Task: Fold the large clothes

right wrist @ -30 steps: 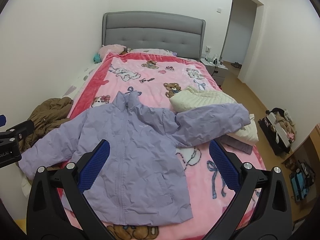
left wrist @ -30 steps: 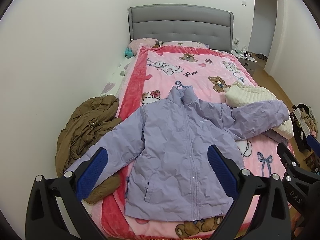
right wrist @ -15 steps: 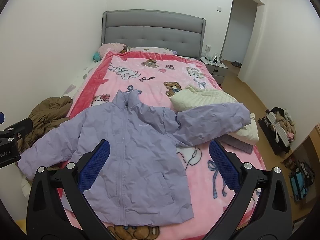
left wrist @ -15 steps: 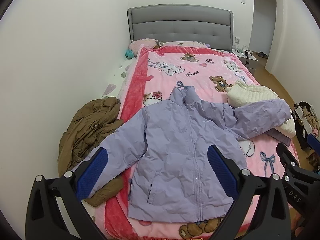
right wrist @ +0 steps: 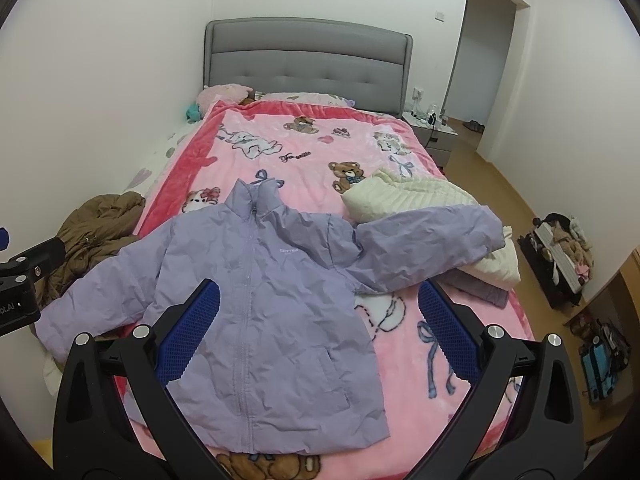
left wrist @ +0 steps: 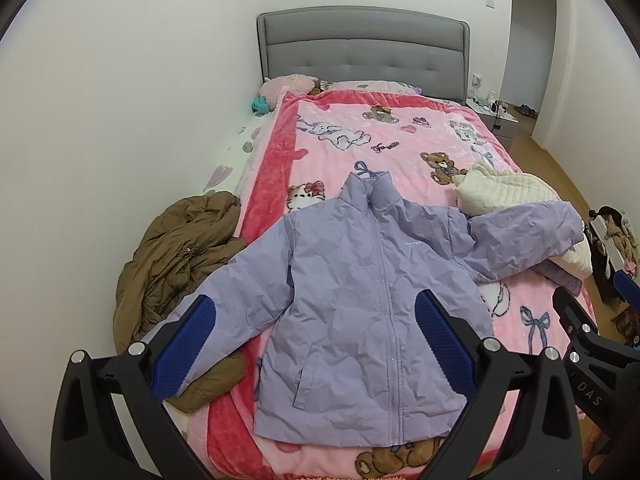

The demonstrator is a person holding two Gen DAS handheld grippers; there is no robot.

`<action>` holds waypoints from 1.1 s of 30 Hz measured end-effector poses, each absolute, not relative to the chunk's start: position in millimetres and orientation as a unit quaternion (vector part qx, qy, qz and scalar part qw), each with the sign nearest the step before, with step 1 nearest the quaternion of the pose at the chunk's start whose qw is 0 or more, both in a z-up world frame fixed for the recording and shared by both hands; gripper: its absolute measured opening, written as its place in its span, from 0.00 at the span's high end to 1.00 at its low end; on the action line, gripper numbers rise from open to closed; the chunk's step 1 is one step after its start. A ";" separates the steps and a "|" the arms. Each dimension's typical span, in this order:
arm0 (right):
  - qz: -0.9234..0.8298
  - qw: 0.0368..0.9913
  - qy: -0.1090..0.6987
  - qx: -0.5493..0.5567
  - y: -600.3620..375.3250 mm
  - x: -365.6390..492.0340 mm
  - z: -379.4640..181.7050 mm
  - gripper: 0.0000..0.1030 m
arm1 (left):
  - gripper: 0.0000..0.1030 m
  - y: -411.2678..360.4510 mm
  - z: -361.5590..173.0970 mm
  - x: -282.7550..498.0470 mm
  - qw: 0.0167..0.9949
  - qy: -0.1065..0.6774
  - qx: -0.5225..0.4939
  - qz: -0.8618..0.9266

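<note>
A lilac zip-up puffer jacket lies flat, front up, on the near end of the bed, collar toward the headboard; it also shows in the right wrist view. Its one sleeve runs onto a brown coat, the other drapes over a cream quilted garment. My left gripper is open and empty, held above the jacket's hem. My right gripper is open and empty, held above the jacket's right side.
The bed carries a pink cartoon blanket and a grey headboard. A white wall runs along the left. A nightstand and a doorway stand at the right. Bags and clutter lie on the wooden floor.
Both grippers have pulled back and up slightly from the bed; the jacket sits a little farther in both views. Nothing on the bed moved.
</note>
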State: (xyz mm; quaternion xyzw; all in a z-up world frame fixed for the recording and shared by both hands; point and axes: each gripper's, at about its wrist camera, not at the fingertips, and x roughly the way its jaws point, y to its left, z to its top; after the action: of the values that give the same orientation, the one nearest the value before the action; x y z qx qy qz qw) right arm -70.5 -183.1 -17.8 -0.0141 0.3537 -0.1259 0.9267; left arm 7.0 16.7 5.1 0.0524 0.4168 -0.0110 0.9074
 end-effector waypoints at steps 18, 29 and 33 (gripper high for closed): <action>-0.133 0.922 0.363 0.002 -201.0 -36.3 -27.3 0.08 | 0.05 4.7 -11.9 45.3 0.897 0.439 0.048 -0.020; -0.177 0.922 0.326 0.111 -303.6 6.4 -91.7 0.08 | 0.05 -63.9 -78.8 104.4 0.873 0.462 0.115 -0.104; -0.206 0.919 0.308 0.132 -387.4 26.5 -118.3 0.08 | 0.05 -106.0 -113.6 122.1 0.862 0.478 0.106 -0.133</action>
State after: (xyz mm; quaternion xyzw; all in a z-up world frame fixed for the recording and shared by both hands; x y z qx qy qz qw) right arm 26.5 -387.4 -118.3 0.1323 0.3083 -0.2063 0.9192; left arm 122.1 -106.0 -113.6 0.1058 0.4779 -0.1329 0.8618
